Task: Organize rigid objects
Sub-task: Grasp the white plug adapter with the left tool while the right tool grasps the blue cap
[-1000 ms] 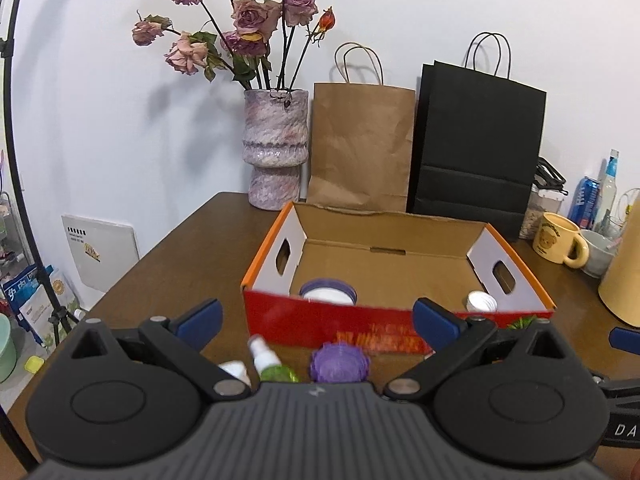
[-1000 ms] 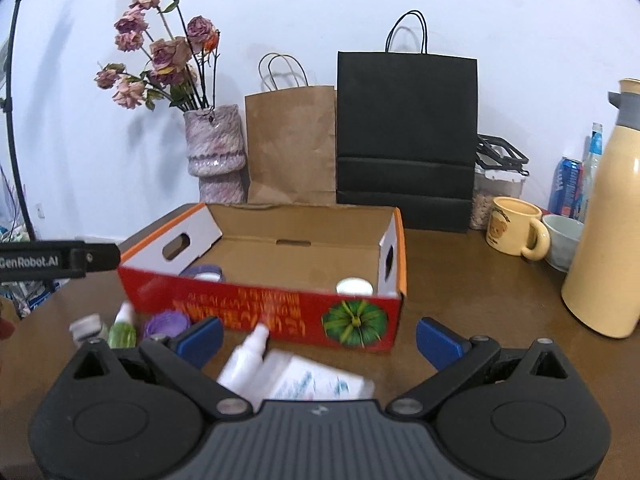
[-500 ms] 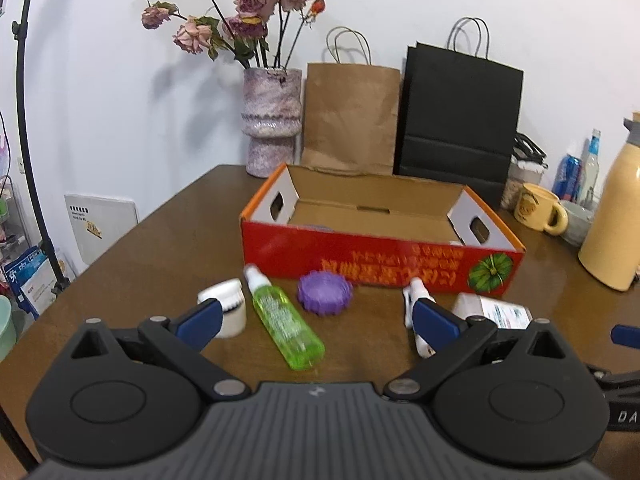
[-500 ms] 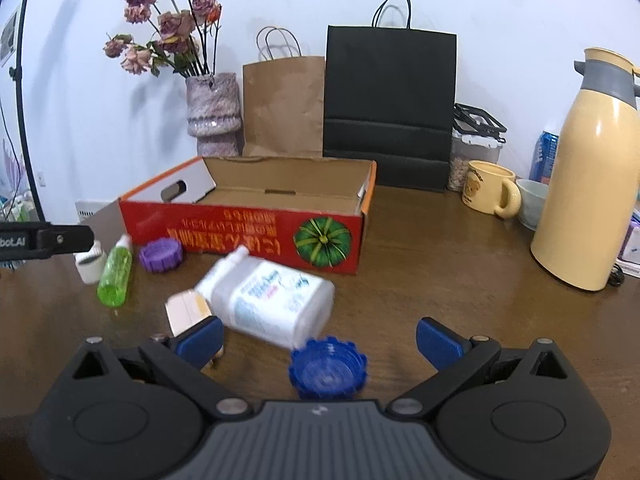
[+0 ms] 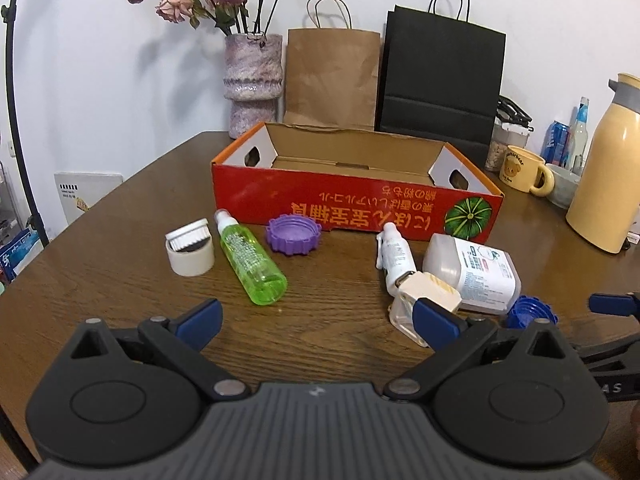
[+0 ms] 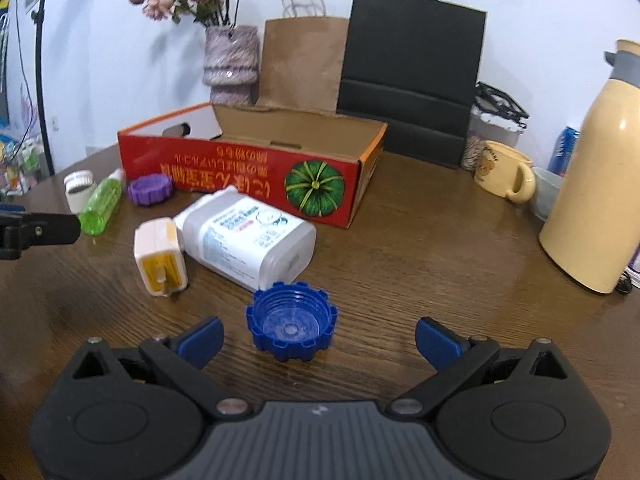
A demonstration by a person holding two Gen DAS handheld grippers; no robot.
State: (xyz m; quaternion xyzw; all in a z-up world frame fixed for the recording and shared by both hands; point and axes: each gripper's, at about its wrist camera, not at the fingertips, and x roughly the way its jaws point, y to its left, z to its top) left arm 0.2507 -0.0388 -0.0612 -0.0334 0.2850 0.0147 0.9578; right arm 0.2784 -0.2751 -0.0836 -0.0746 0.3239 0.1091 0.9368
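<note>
A red cardboard box (image 5: 352,204) stands open near the table's far edge. In front of it lie a white jar (image 5: 189,250), green spray bottle (image 5: 250,263), purple cap (image 5: 293,235), small white bottle (image 5: 394,256), large white bottle (image 6: 248,234) and blue cap (image 6: 291,322).

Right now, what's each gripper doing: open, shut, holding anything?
Left gripper: open, holding nothing.
Right gripper: open, holding nothing; the blue cap sits on the table between its fingers.

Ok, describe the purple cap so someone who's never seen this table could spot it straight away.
Find the red cardboard box in the middle of the wooden table. The purple cap lies on the table against the box's printed front wall, near its left end, just right of the lying green bottle. It is the only purple, notched ring there.
</note>
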